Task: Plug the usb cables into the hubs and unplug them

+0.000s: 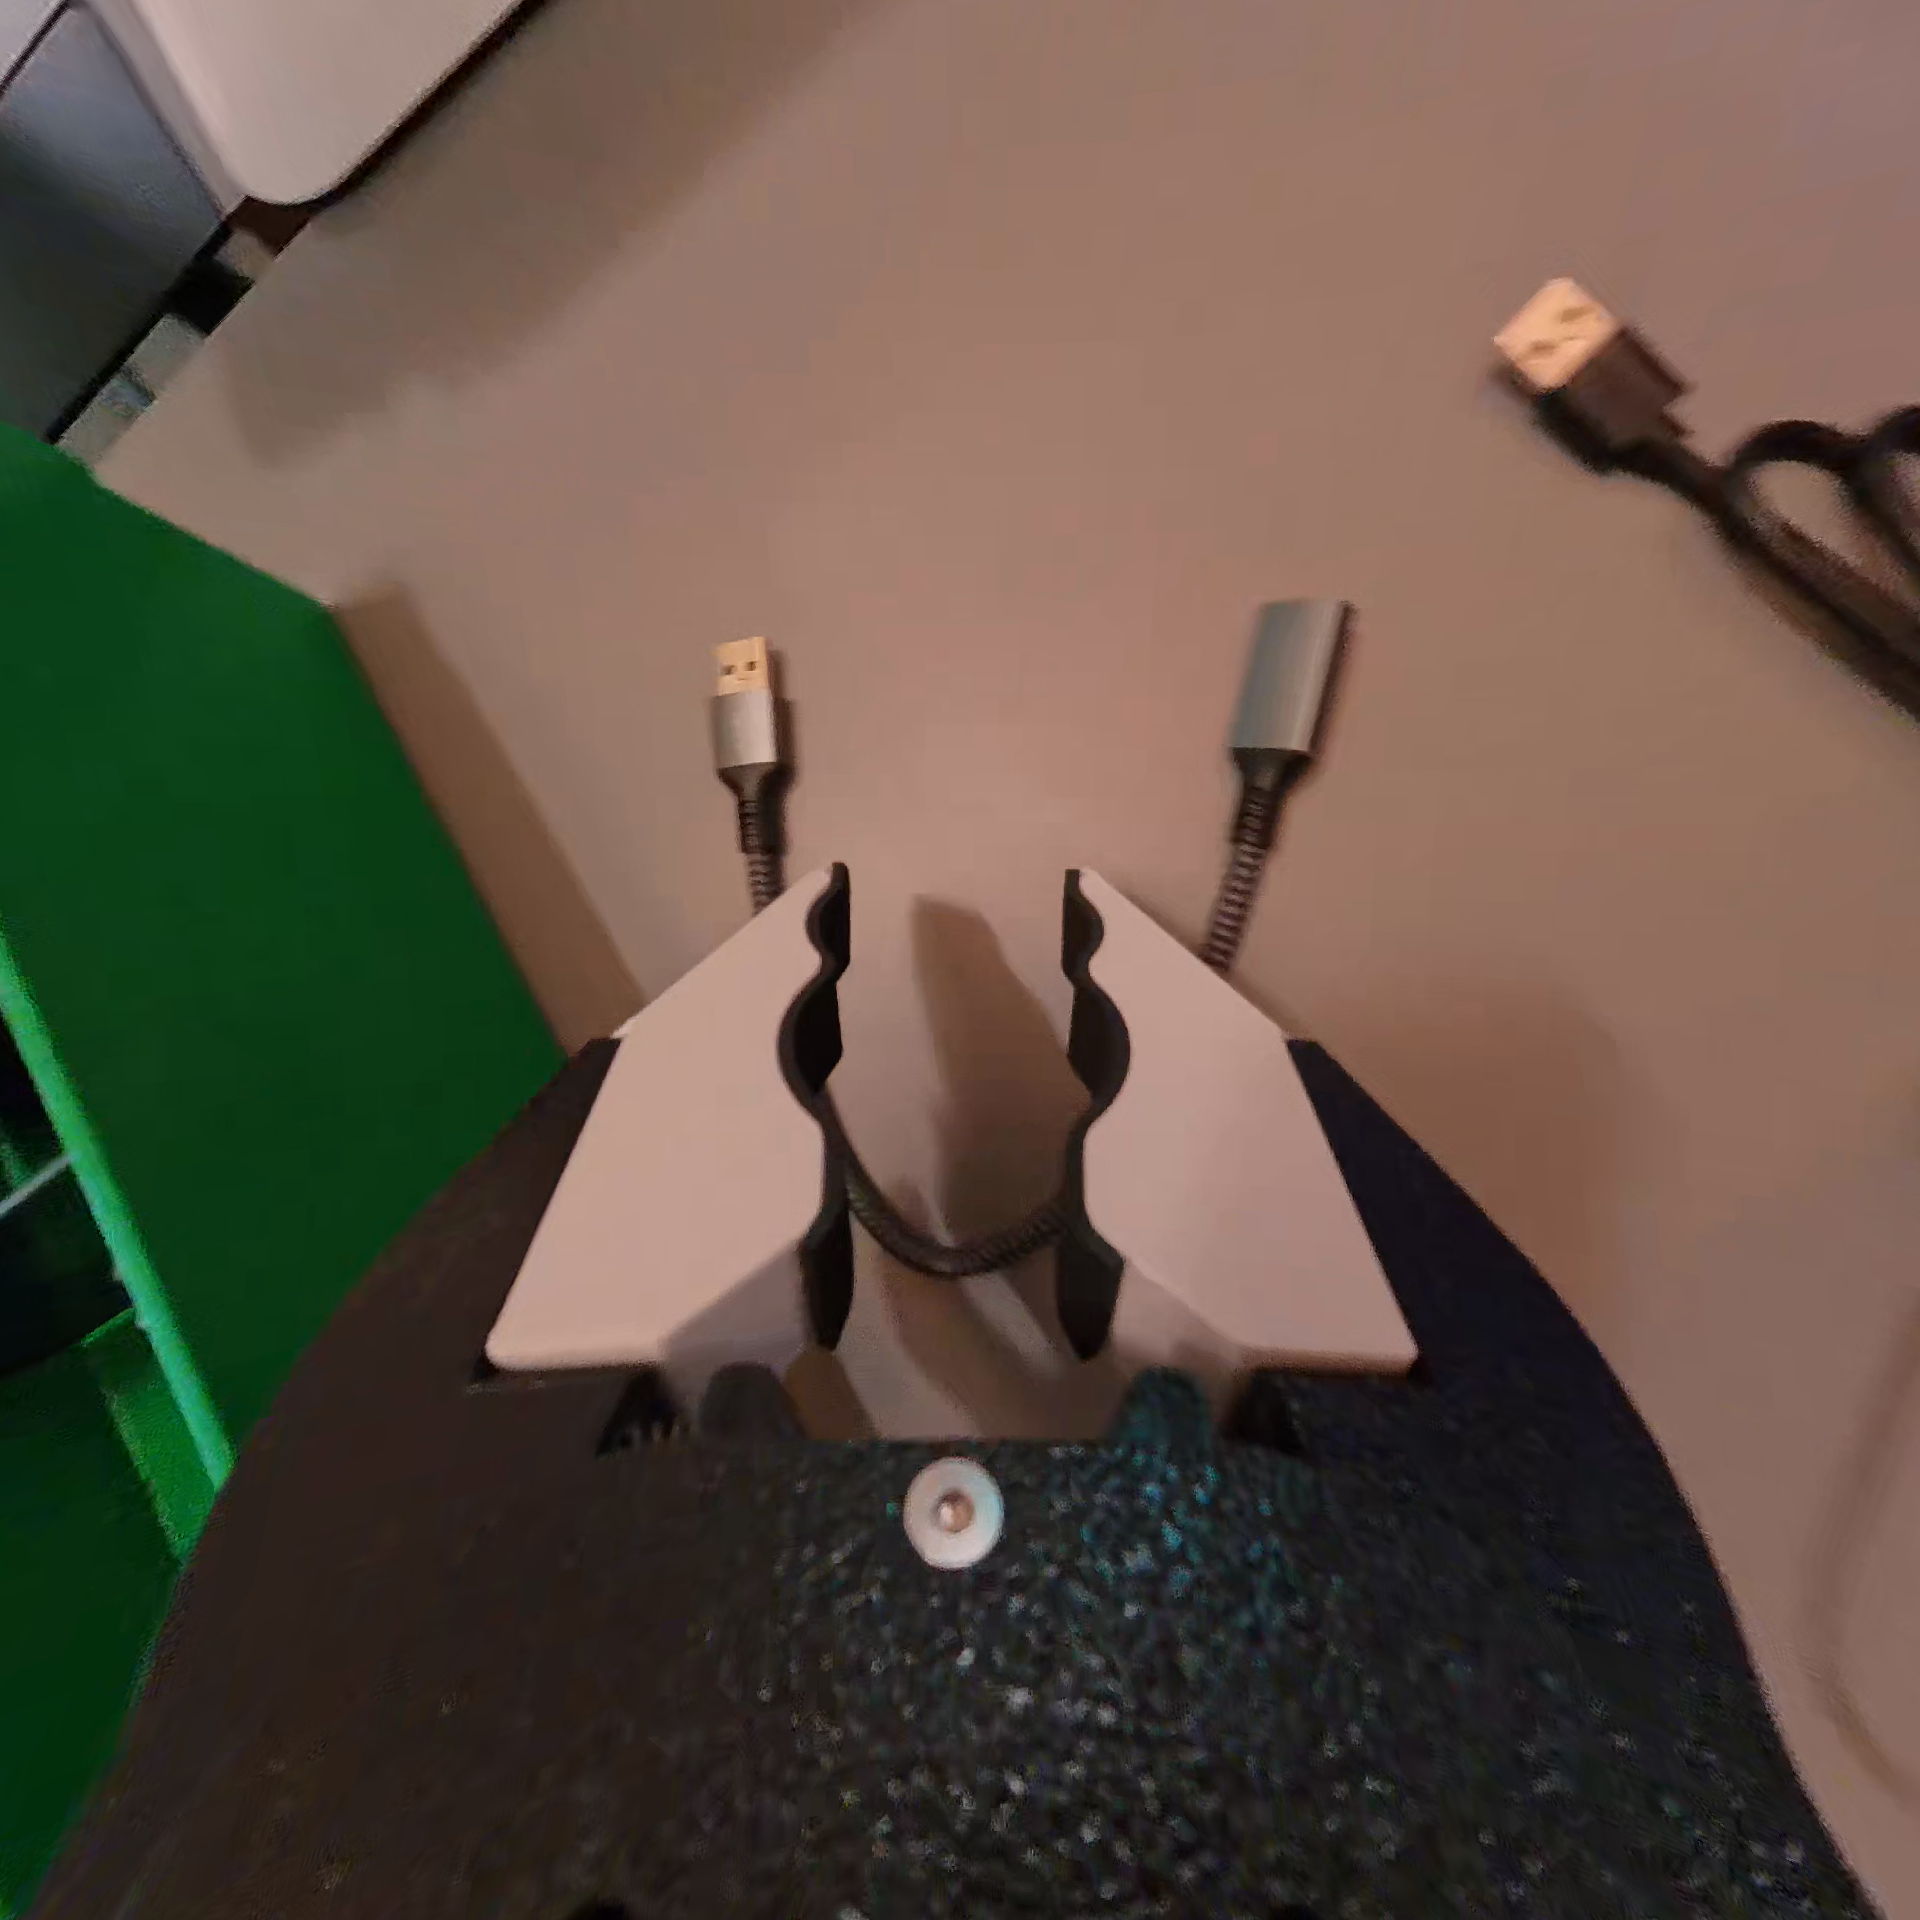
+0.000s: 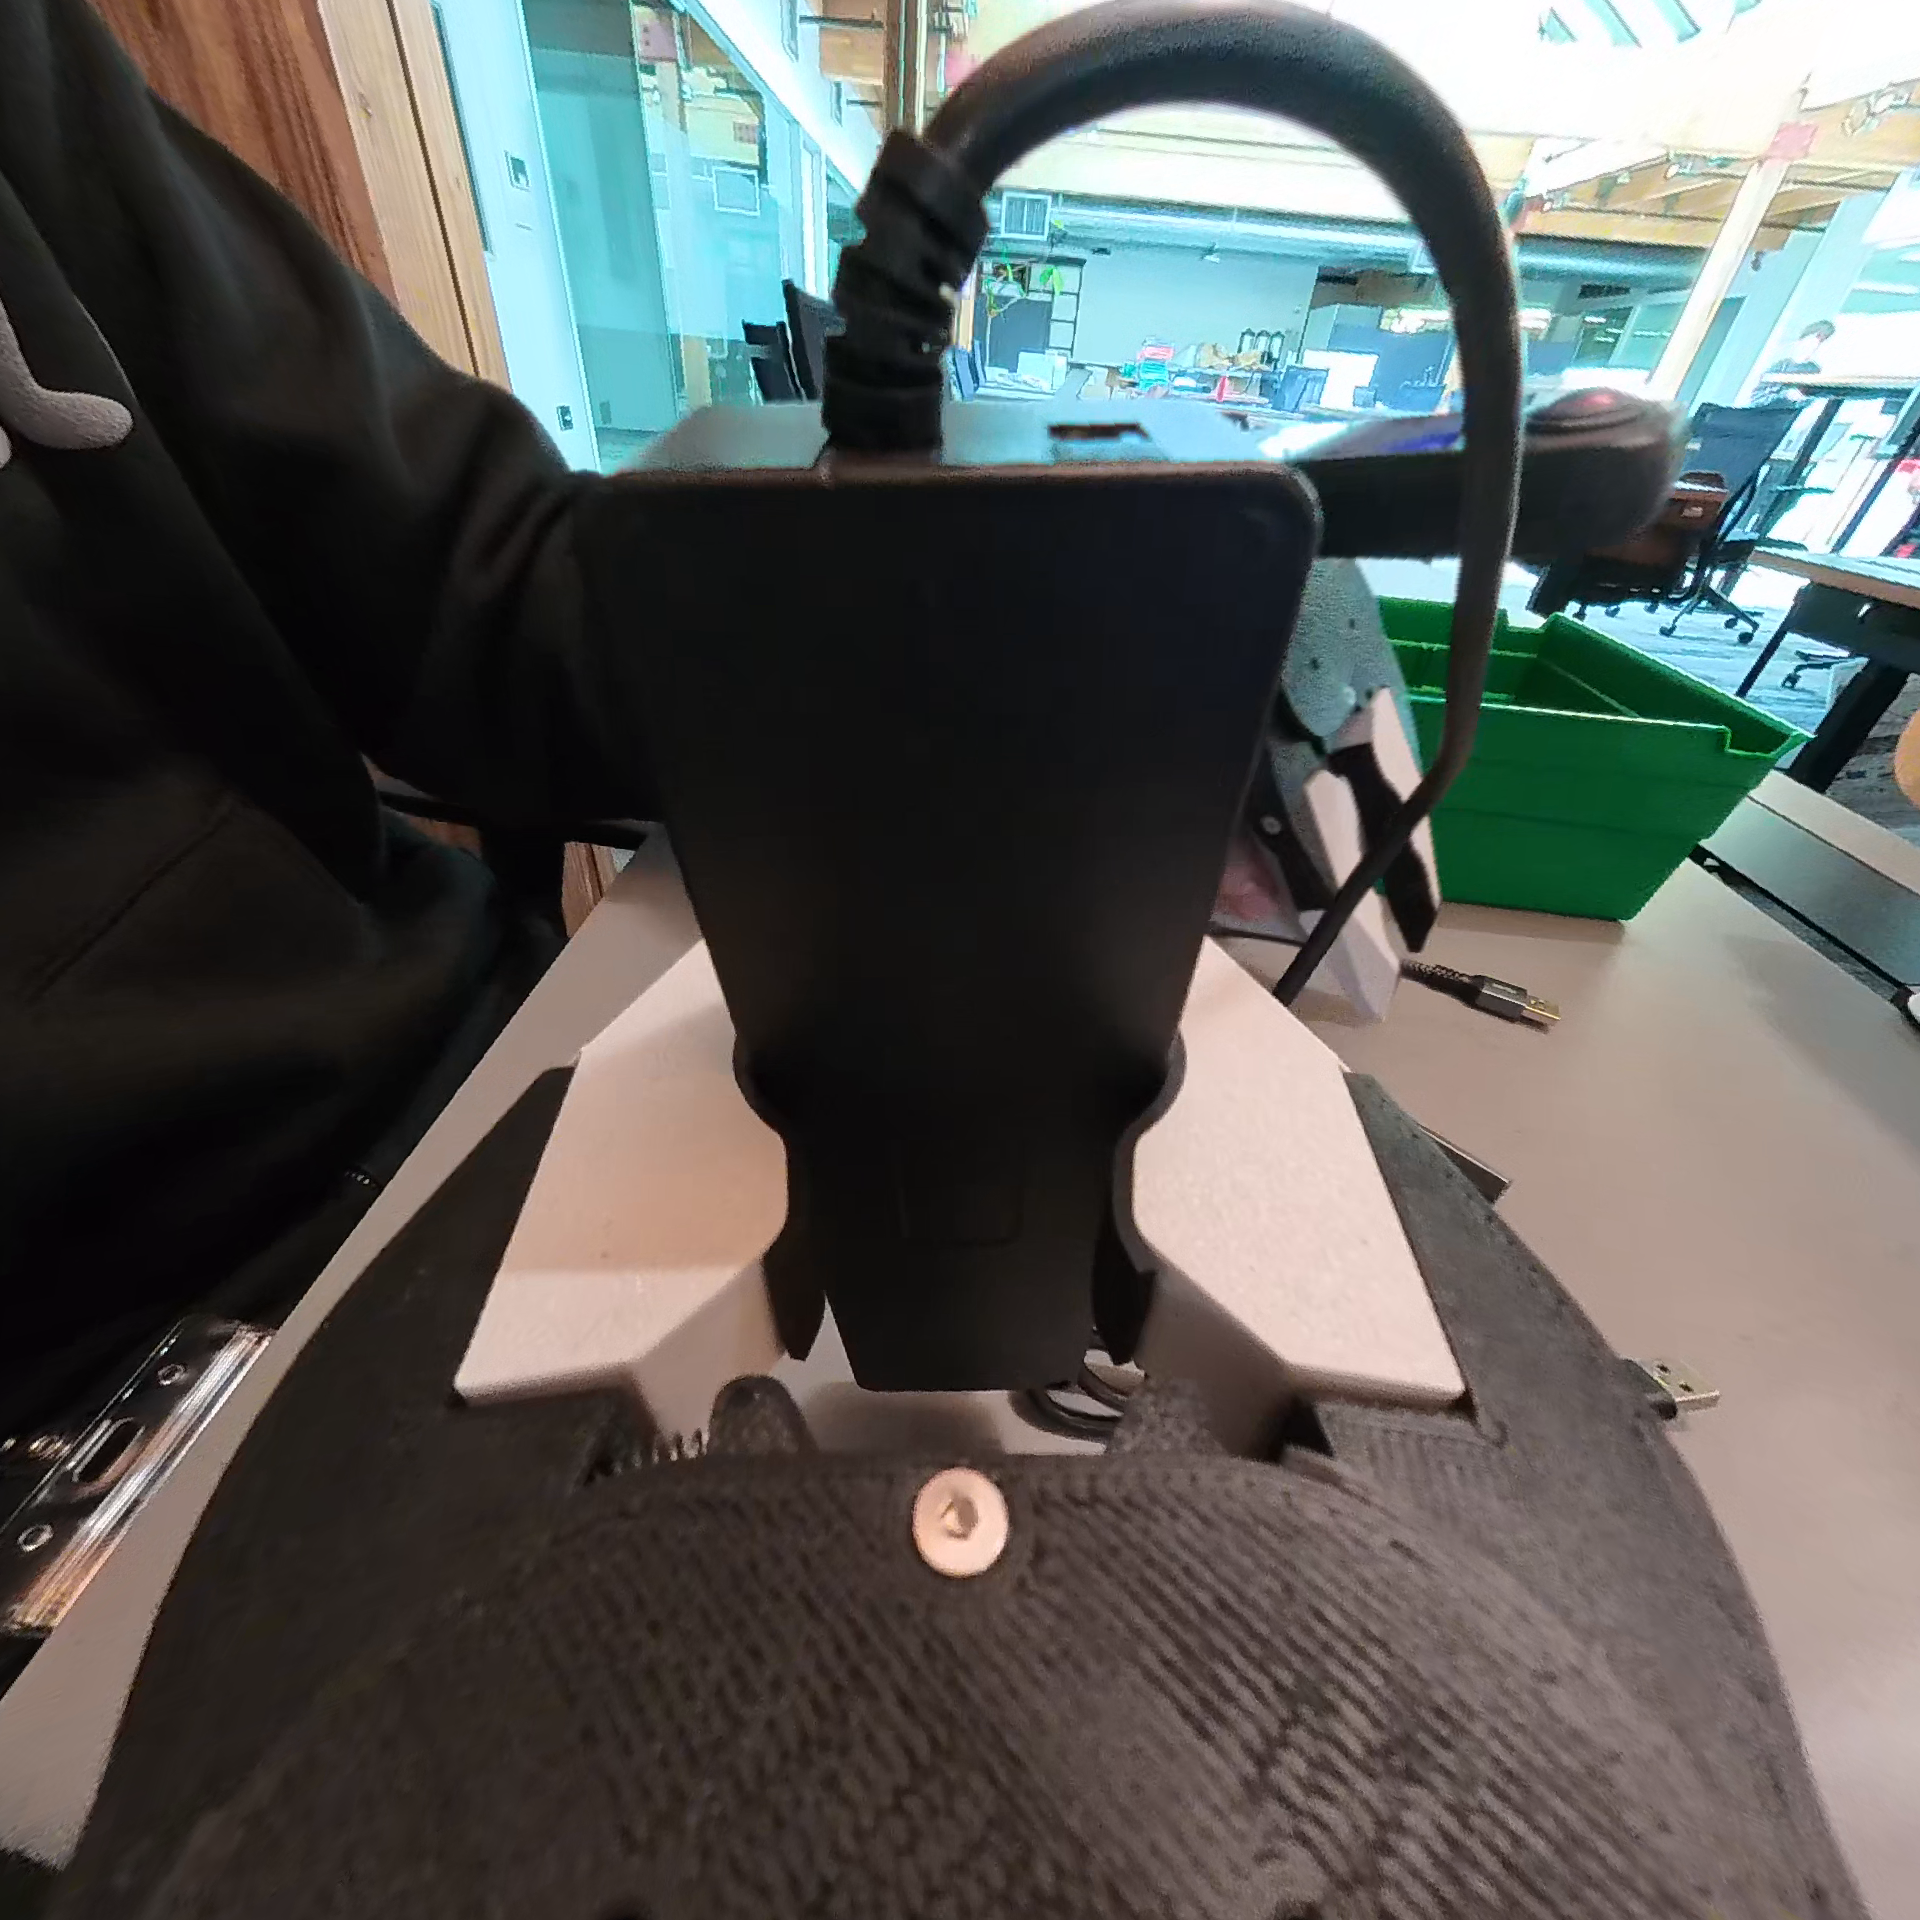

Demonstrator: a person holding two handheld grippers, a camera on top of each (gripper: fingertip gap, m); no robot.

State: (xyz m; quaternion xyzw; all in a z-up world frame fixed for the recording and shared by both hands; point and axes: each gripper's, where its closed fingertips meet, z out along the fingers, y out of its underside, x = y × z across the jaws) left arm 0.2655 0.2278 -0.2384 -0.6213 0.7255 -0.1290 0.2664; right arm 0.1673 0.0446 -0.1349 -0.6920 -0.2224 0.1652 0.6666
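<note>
Left wrist view: mounted behind the left tool point(image 1: 956, 914), looking steeply down and close onto the bench point(image 1: 1039, 416). Right wrist view: mounted behind the right tool point(image 2: 956, 1091), facing level across the bench toward a workspace beyond. Shared: green bin point(image 1: 208, 779) point(image 2: 1590, 769), braided cable plug point(image 1: 744, 701) point(image 2: 1512, 1003); left tool visible ahead-right of right tool.

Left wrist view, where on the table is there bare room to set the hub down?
Bare table lies beyond the braided cable's plug and socket end, left of the black cable. It is crowded around the open left claw, and the green bin blocks the left.
</note>
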